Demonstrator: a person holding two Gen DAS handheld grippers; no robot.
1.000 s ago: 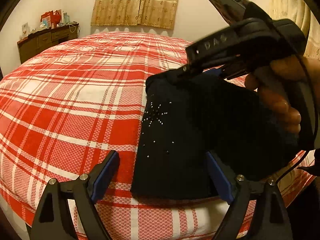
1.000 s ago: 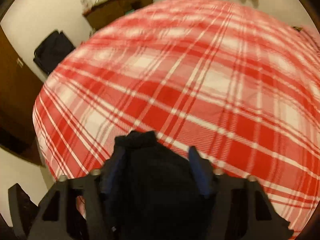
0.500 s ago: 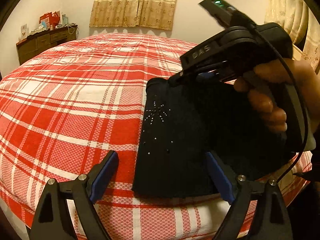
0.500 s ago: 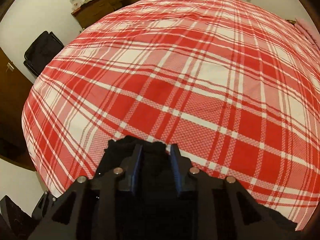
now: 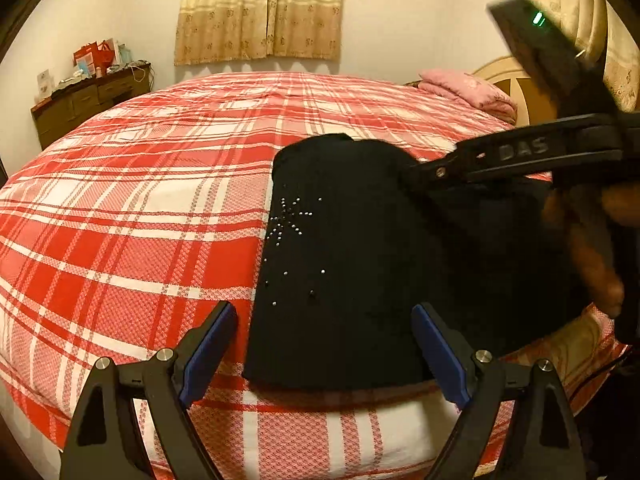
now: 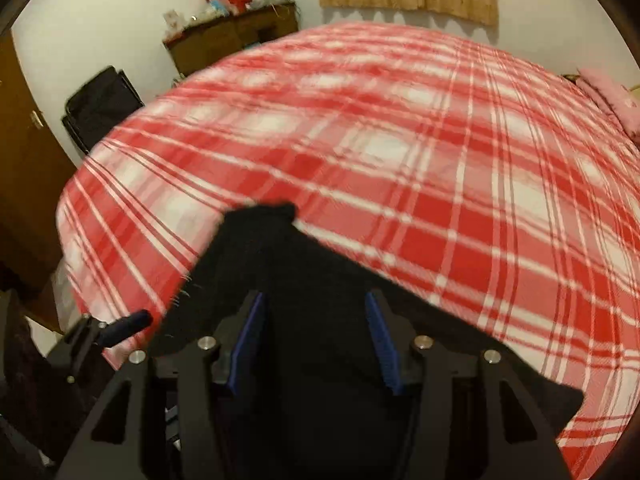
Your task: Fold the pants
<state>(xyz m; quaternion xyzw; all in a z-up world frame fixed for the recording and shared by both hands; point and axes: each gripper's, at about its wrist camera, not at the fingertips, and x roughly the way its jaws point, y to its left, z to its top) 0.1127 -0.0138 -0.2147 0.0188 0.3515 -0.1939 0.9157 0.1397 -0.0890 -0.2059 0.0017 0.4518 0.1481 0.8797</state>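
Observation:
The black pants (image 5: pixel 344 264), folded into a compact stack with small silver studs on top, lie on the red plaid bed near its front edge. My left gripper (image 5: pixel 324 332) is open, its blue pads on either side of the stack's near end, holding nothing. My right gripper (image 6: pixel 316 336) is open above the black fabric (image 6: pixel 304 280); in the left wrist view it hovers over the stack's far right part (image 5: pixel 416 174).
The red and white plaid bedspread (image 5: pixel 140 200) covers the whole bed. A pink pillow (image 5: pixel 468 88) lies at the headboard. A wooden dresser (image 5: pixel 88 100) stands by the far wall. A dark bag (image 6: pixel 104 108) sits on the floor.
My right gripper closed on the top edge of the pants half a second ago and has now opened and drawn back to the right. The left gripper stayed open.

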